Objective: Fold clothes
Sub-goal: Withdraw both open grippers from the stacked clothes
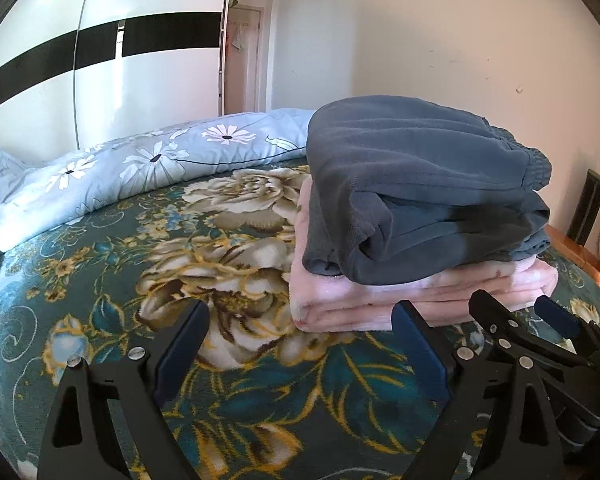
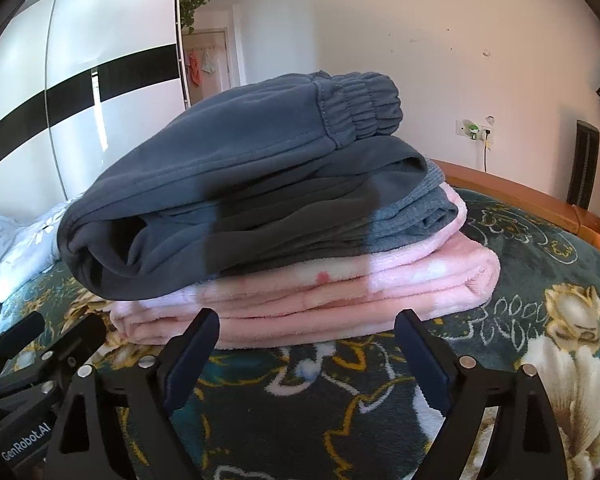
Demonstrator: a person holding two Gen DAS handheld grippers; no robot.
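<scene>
grey sweatpants (image 2: 236,184) on pink blanket (image 2: 340,300): soft, floppy, light | grip folded edge | left hand-held gripper (image 1: 300,320), right hand-held gripper (image 2: 306,326): wide, empty

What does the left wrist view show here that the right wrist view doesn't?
Only the left wrist view shows the light blue daisy-print quilt spread along the far side of the bed, plus the open left gripper from behind with nothing between its fingers.

Only the right wrist view shows the wall socket with a green plug-in, the ribbed grey garment in the middle of the stack, and the open, empty right gripper.

Both show the folded dark grey fleece trousers on the folded pink fleece blanket, on the dark floral bedspread.
</scene>
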